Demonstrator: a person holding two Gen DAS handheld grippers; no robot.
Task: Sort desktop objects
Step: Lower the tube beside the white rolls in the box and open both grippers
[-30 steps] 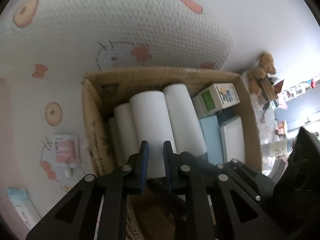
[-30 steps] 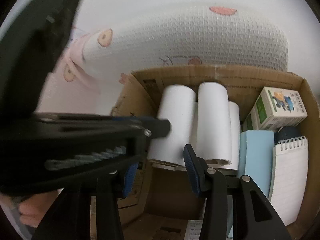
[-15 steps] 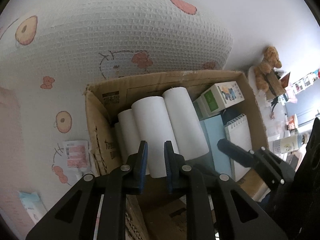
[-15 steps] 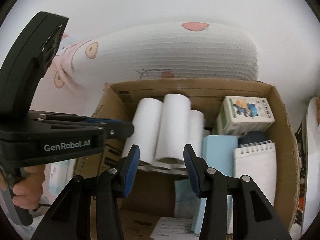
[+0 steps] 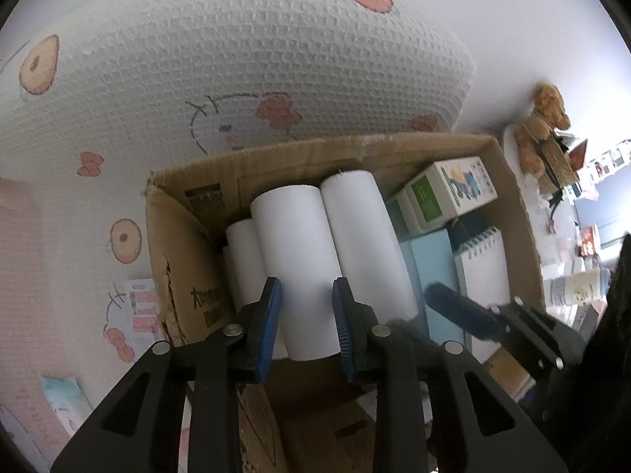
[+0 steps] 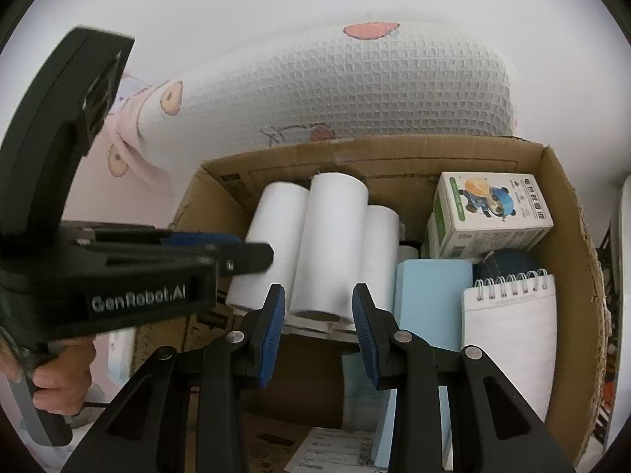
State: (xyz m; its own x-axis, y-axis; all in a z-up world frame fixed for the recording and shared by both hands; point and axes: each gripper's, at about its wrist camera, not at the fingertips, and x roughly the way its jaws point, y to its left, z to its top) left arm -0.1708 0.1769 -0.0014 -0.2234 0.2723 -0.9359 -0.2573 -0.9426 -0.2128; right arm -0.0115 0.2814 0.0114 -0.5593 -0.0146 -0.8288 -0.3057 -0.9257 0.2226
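— Cardboard box point(image 6: 568, 213): contents?

— White paper rolls point(image 6: 335, 236) stacked left; carton point(image 6: 493, 213), blue pad point(image 6: 430, 291), spiral notebook point(image 6: 512, 327) right. Sorting looks well advanced.

— Grippers?

— Left gripper point(image 5: 305, 323) jaws have just been opening, right gripper point(image 6: 317, 331) jaws closing; both stand apart above the rolls, gripping nothing.

— Obscured?

— Box floor and near wall; leftover desk items cannot be judged.

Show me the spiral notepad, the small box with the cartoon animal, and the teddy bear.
spiral notepad point(image 6: 508, 331): right wrist view, on its lined page.
cartoon box point(image 6: 493, 205): right wrist view, on its printed top face.
teddy bear point(image 5: 546, 108): left wrist view, on its body.
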